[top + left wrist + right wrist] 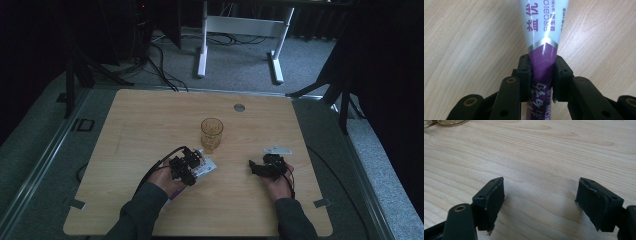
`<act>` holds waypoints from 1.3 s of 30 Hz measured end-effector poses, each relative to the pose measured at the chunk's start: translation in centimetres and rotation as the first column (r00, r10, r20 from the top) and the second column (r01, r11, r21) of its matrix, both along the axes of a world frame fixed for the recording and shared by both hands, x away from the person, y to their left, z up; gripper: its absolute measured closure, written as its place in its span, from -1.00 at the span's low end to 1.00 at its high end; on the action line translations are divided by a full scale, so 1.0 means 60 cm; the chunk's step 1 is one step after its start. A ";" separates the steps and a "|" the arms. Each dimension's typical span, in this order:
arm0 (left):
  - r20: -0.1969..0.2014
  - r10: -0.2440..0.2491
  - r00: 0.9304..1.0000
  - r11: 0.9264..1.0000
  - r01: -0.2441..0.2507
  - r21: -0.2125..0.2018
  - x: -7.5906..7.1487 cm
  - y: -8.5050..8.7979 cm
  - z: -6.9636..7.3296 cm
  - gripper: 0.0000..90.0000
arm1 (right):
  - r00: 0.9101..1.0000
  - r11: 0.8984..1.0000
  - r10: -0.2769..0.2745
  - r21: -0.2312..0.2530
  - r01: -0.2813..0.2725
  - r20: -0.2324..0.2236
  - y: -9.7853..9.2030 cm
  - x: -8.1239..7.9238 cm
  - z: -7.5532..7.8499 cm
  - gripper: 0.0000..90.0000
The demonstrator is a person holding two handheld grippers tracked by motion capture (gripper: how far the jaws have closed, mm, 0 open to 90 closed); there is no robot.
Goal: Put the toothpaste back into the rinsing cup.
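A purple-and-white tube (541,37) with printed characters lies on the wooden table (150,120). My left gripper (541,72) is shut on the tube's purple part, pinching it between both pads. In the high view the left gripper (192,161) sits left of centre over the tube (206,167), just below an amber glass (211,134) that stands upright. My right gripper (256,166) rests low over bare wood at the right, and in its own view the right gripper (540,195) is open with nothing between its jaws.
A small white flat piece (278,149) lies just beyond the right gripper. A round grey grommet (239,107) sits near the table's far edge. A white desk frame (240,30) stands on the carpet behind. Black stands flank the table.
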State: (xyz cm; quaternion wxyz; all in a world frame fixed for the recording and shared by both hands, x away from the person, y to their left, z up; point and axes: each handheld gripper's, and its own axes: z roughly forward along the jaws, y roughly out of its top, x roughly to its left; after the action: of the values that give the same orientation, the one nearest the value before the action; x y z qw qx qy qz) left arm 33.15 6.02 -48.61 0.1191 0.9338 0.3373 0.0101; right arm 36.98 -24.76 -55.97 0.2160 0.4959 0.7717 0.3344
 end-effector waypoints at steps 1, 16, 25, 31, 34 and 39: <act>0.005 0.001 1.000 1.000 -0.001 0.003 0.000 0.000 0.001 0.59 | 1.000 1.000 0.000 0.000 0.000 0.000 0.000 0.000 0.000 -0.50; 0.043 0.037 0.998 0.999 -0.035 -0.028 0.005 0.010 0.020 0.60 | 1.000 1.000 0.000 0.000 0.000 0.000 0.000 0.000 0.000 -0.50; 0.069 0.067 0.995 0.997 -0.063 -0.053 0.011 0.021 0.036 0.60 | 1.000 1.000 0.000 0.000 0.000 0.000 0.000 0.000 0.000 -0.50; 0.082 0.083 0.993 0.994 -0.077 -0.072 0.015 0.027 0.040 0.60 | 1.000 1.000 0.000 0.000 0.000 0.000 0.000 0.000 0.000 -0.50; 0.113 0.091 0.989 0.994 -0.083 -0.070 0.014 0.026 0.042 0.60 | 1.000 1.000 0.000 0.000 0.000 0.000 0.000 0.000 0.000 -0.50; 0.119 0.099 0.988 0.993 -0.090 -0.077 0.017 0.026 0.043 0.60 | 1.000 1.000 0.000 -0.001 0.000 0.000 0.000 0.000 0.000 -0.50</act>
State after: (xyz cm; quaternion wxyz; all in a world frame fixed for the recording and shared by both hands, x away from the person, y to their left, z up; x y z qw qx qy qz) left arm 34.19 7.57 -46.02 0.1720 0.9095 0.3734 0.0609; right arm 37.00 -24.75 -55.97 0.2163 0.4956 0.7719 0.3342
